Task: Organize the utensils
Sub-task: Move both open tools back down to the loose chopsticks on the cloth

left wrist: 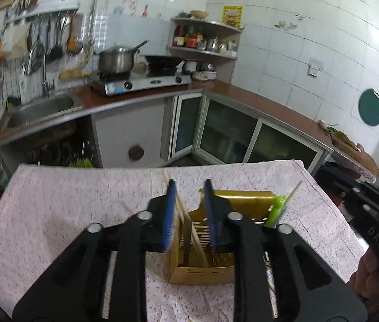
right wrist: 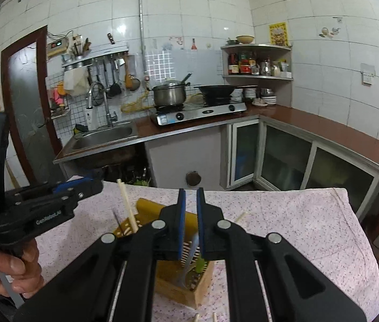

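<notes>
Utensils: wooden chopsticks (left wrist: 182, 209) and a pale plastic fork (right wrist: 190, 257), both going into the yellow slotted holder (left wrist: 202, 252) that stands on the cloth-covered tabletop (left wrist: 63, 214).

Holder: upright, open top, a green-handled item (left wrist: 276, 212) already standing in its far corner. Loose chopstick ends (right wrist: 205, 317) lie on the cloth at the near edge.

Left gripper (left wrist: 189, 209): tilted down over the holder, fingers (left wrist: 170, 214) parted. The chopsticks lean against the left finger, lower ends inside the holder, upper ends above the rim; the opposite pad stands clear, so they appear released. Best practice, as a judgement: let them settle against the wall, then lift straight back so the fingers do not drag them out.

Right gripper (right wrist: 190, 209): tilted gently down over the holder's other side, fingers nearly together, seemingly pinching the fork's handle, tines low in the holder. Advice: lower until the tines rest on the bottom before letting go.

Hand (right wrist: 15, 271): wrapped around the left gripper's handle.
</notes>
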### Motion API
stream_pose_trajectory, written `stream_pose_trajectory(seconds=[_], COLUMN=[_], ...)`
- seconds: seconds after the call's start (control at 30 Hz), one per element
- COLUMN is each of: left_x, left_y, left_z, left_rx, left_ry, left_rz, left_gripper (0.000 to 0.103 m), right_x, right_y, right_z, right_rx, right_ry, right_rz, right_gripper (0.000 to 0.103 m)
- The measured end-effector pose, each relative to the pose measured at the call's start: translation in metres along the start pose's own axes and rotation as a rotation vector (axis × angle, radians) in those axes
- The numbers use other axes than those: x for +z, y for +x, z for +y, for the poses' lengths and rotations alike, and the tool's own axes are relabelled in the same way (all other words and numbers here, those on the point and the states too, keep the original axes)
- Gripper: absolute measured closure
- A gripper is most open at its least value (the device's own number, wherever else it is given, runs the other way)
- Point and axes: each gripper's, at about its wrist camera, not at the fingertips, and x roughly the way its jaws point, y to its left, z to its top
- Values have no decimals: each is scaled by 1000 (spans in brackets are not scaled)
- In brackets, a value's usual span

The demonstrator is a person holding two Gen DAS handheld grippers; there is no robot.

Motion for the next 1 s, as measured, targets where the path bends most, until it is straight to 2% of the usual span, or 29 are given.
stream_pose_trajectory(seconds=[0.3,0.5,0.53,0.6,0.67,1.0], left_x=[-4,-25,-34,-51,-66,-178], left_y=[-12,-33,-38,-46,-52,-58], left_z=[18,25,27,31,34,40], left_rx=[22,51,60,79,83,88], left_ry=[-29,-17,-12,-11,-23,-106], left_rz=[-26,-19,-10,6,28,239], left_gripper=[77,74,74,74,73,73], right_x=[-4,-21,-29,-43,-63,-172], right_y=[-12,-34,-38,-44,-52,-90], right_z=[-14,-29,-34,-42,-50,-72], right_rx=[-33,-75,-82,-93,-110,-136], right_ry=[21,23,30,46,57,138], right_rz=[-17,-13,-2,19,46,201], right_gripper=[94,93,92,79,74,74])
